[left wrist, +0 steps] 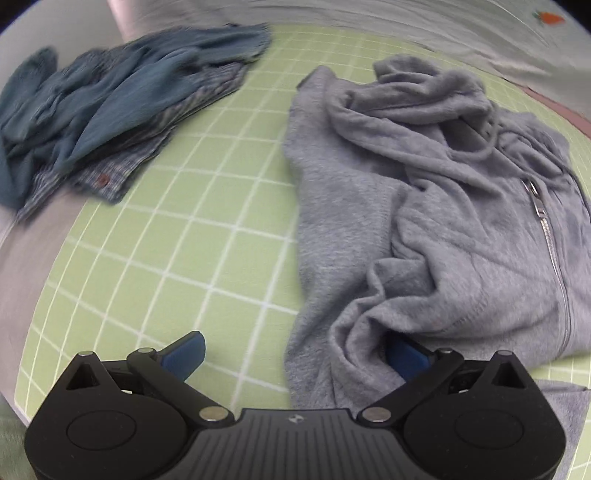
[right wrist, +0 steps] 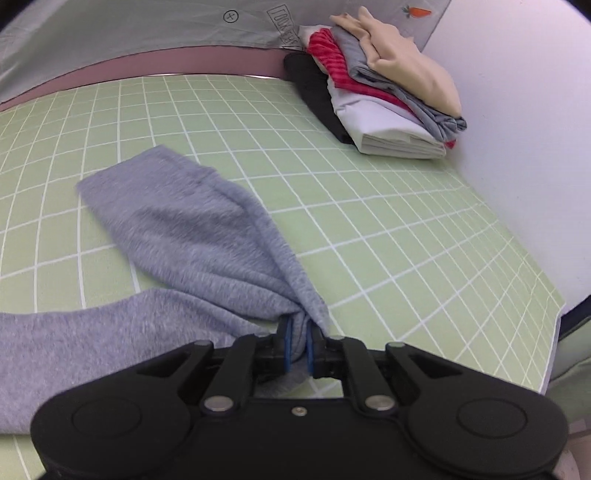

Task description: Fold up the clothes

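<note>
A grey zip hoodie [left wrist: 424,206] lies rumpled on the green grid mat [left wrist: 192,229], its zipper running down the right side. My left gripper [left wrist: 295,354] is open over the hoodie's near edge. Its left finger sits above bare mat, and its right finger is partly tucked under a fold of grey fabric. In the right wrist view, a grey sleeve of the hoodie [right wrist: 192,236] stretches across the mat [right wrist: 369,206]. My right gripper [right wrist: 298,349] is shut on the bunched end of that sleeve.
A loose heap of blue and checked clothes [left wrist: 110,114] lies at the mat's far left. A folded stack of garments [right wrist: 380,85], cream on top, stands at the far right corner. Grey bedding [right wrist: 129,33] borders the back edge. The mat's right edge [right wrist: 554,314] drops off.
</note>
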Motion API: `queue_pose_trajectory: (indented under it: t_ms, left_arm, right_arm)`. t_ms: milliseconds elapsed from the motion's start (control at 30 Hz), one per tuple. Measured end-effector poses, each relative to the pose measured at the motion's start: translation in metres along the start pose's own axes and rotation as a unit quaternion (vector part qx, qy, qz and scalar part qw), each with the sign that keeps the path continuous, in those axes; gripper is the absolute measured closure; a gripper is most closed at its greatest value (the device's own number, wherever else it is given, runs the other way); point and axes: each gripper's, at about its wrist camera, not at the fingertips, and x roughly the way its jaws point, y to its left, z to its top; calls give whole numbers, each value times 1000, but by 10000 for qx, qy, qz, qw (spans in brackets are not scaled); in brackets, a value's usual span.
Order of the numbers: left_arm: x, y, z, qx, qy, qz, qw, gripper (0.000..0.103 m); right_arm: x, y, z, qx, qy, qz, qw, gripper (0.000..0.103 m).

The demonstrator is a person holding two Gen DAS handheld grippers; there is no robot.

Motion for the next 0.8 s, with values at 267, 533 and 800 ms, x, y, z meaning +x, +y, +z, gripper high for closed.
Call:
queue_pose_trajectory:
  t_ms: [267, 533, 800]
  left_arm:
    - [-1, 1, -3, -62, 68, -284, 9996, 5]
    - [-6, -4, -16, -77, 83, -699, 9975, 18]
    - [-15, -13, -18, 334, -241, -883, 9952, 67]
  right_arm:
    - [-54, 44, -3, -206, -514, 1348, 9893, 42]
    - [-86, 128, -7, -503, -345, 3402, 9384, 27]
    - [-88, 160, -18, -897, -283, 3260, 9407, 30]
